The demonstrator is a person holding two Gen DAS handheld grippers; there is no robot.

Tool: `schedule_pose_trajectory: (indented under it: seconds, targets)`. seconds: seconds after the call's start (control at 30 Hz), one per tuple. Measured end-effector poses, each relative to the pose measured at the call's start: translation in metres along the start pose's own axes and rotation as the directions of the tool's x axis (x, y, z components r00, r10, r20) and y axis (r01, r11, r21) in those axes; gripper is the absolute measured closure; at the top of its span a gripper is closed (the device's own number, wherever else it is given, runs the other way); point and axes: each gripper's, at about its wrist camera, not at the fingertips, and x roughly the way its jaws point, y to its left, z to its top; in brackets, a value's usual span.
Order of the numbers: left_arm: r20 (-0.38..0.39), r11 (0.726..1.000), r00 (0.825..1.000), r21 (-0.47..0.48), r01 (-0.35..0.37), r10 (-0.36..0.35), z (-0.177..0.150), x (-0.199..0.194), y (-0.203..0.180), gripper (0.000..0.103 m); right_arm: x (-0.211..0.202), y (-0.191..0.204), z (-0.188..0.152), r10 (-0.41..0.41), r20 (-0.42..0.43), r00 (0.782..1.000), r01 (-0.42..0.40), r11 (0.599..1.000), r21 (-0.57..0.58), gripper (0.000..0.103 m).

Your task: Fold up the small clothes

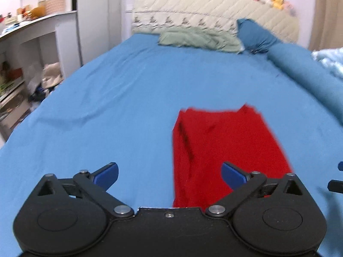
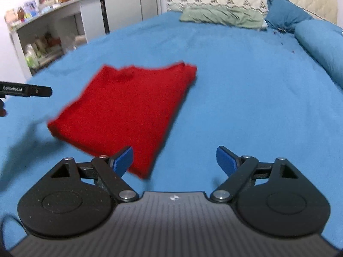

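A small red garment point(image 1: 227, 143) lies folded into a rough rectangle on the blue bed sheet point(image 1: 120, 98). It also shows in the right wrist view point(image 2: 126, 111). My left gripper point(image 1: 169, 174) is open and empty, held above the sheet at the garment's near left edge. My right gripper point(image 2: 174, 160) is open and empty, above the sheet at the garment's near right corner. The left gripper's black tip point(image 2: 32, 91) shows at the left edge of the right wrist view.
A green pillow point(image 1: 199, 39) and a dark blue pillow point(image 1: 257, 35) lie at the head of the bed by a quilted headboard point(image 1: 214, 6). A rolled blue duvet point(image 1: 310, 75) runs along the right. White shelves point(image 1: 25, 60) stand on the left.
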Motion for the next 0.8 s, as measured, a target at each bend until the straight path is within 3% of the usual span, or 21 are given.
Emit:
schedule_pose_trajectory:
  seconds: [0.07, 0.13, 0.2, 0.3, 0.47, 0.6, 0.7, 0.73, 0.77, 0.8]
  targets:
    - [-0.049, 0.996, 0.996, -0.033, 0.078, -0.079, 0.020, 0.012, 0.006, 0.000, -0.007, -0.006, 0.025, 0.023, 0.003, 1.000, -0.023, 1.000, 0.018, 0.000]
    - [-0.114, 0.984, 0.979, -0.080, 0.159, -0.167, 0.033, 0.036, 0.013, 0.000, -0.004, -0.012, 0.049, 0.060, -0.003, 0.998, -0.060, 0.997, 0.050, 0.000]
    - [-0.168, 0.975, 0.963, -0.111, 0.193, -0.210, 0.036, 0.058, 0.019, 0.000, 0.015, -0.016, 0.067, 0.101, -0.073, 0.992, -0.094, 0.991, 0.093, 0.000]
    - [-0.214, 0.970, 0.952, -0.154, 0.189, -0.219, 0.033, 0.091, 0.023, 0.002, 0.053, -0.025, 0.076, 0.143, -0.146, 0.979, -0.117, 0.978, 0.173, 0.000]
    - [-0.237, 0.944, 0.931, -0.247, 0.219, -0.278, 0.025, 0.120, 0.034, 0.005, 0.101, -0.038, 0.063, 0.185, -0.152, 0.971, -0.125, 0.933, 0.337, 0.000]
    - [-0.272, 0.941, 0.916, -0.251, 0.228, -0.294, 0.019, 0.136, 0.035, 0.013, 0.133, -0.039, 0.054, 0.231, -0.149, 0.961, -0.152, 0.899, 0.410, 0.000]
    - [-0.267, 0.946, 0.917, -0.216, 0.241, -0.295, 0.019, 0.138, 0.034, 0.014, 0.150, -0.035, 0.052, 0.251, -0.163, 0.954, -0.164, 0.894, 0.418, 0.004]
    - [-0.265, 0.945, 0.916, -0.211, 0.249, -0.301, 0.020, 0.138, 0.033, 0.017, 0.154, -0.032, 0.052, 0.248, -0.163, 0.955, -0.162, 0.897, 0.411, 0.007]
    - [-0.265, 0.942, 0.913, -0.214, 0.258, -0.310, 0.020, 0.139, 0.032, 0.029, 0.156, -0.028, 0.053, 0.243, -0.154, 0.958, -0.165, 0.902, 0.399, 0.012]
    - [-0.267, 0.934, 0.905, -0.226, 0.276, -0.332, 0.020, 0.140, 0.032, 0.053, 0.158, -0.025, 0.055, 0.246, -0.145, 0.959, -0.174, 0.906, 0.387, 0.030]
